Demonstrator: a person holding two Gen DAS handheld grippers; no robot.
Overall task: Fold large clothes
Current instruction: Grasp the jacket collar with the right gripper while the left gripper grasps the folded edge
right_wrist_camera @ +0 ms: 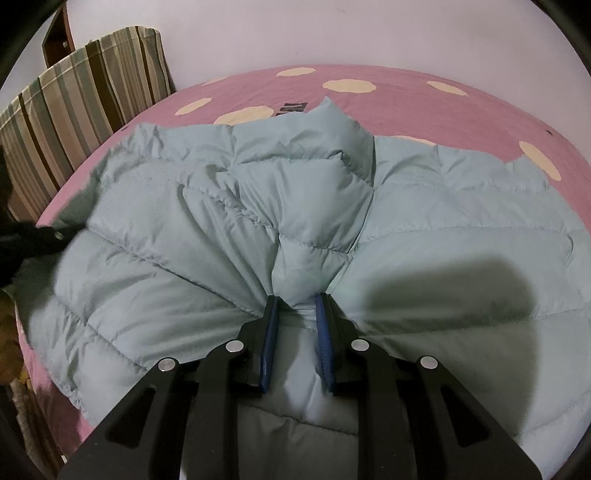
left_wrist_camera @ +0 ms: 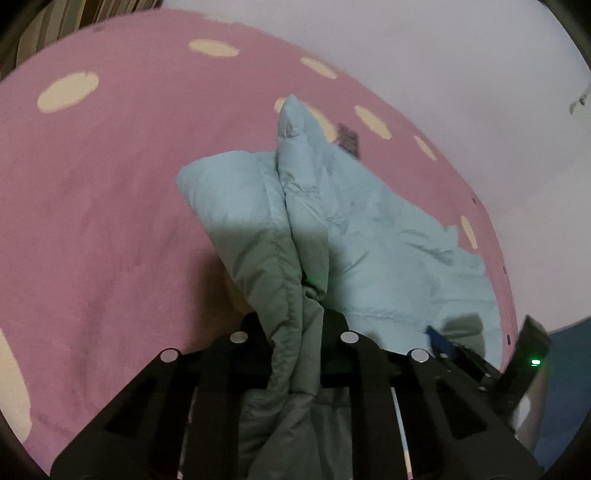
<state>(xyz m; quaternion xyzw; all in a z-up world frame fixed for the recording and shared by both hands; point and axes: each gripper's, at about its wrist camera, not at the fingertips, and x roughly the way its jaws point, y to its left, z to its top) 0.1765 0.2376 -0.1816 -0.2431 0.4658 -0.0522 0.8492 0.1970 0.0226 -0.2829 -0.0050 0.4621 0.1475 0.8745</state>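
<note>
A light blue quilted puffer jacket (right_wrist_camera: 229, 206) lies spread on a pink bed sheet (right_wrist_camera: 424, 99) with cream spots. My right gripper (right_wrist_camera: 297, 304) is shut on a bunched fold of the jacket between its blue pads (right_wrist_camera: 269, 339). In the left wrist view, my left gripper (left_wrist_camera: 301, 321) is shut on a thick fold of the jacket (left_wrist_camera: 369, 229), which drapes over and hides its fingertips; the fabric rises away from it to a peak. The left gripper also shows in the right wrist view (right_wrist_camera: 40, 234) at the jacket's left edge.
A striped cushion (right_wrist_camera: 81, 107) stands at the bed's far left against a white wall (right_wrist_camera: 332, 29). A dark device with a green light (left_wrist_camera: 532, 360) shows at the right of the left wrist view. The pink sheet (left_wrist_camera: 110, 206) stretches left of the jacket.
</note>
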